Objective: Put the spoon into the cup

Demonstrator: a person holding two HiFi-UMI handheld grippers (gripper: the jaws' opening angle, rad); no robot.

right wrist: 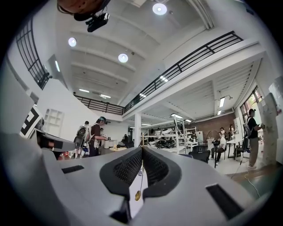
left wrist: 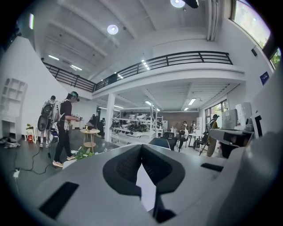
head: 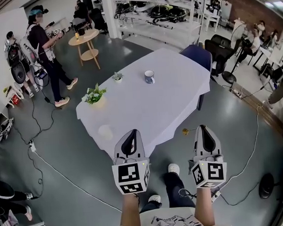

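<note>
1. Nearest in the head view, the left gripper (head: 131, 134) and the right gripper (head: 204, 129) hover side by side just off the near edge of the white-clothed table (head: 151, 109), both pointing toward it. The gold end of the spoon (head: 185, 131) shows just left of the right gripper's tip. The cup (head: 149, 76) stands upright toward the table's far end, well apart from both grippers. A flowering plant (head: 93, 95) sits by the left corner.
2. Left gripper view: the left gripper (left wrist: 141, 148) has its jaws closed tip to tip with nothing between them. A sliver of white table (left wrist: 146, 185) shows through the gap behind the tips.
3. Right gripper view: the right gripper (right wrist: 142, 152) has its jaws pressed together on the spoon (right wrist: 138, 195). The thin handle is pinched between the pads and the gold bowl hangs below them.
</note>
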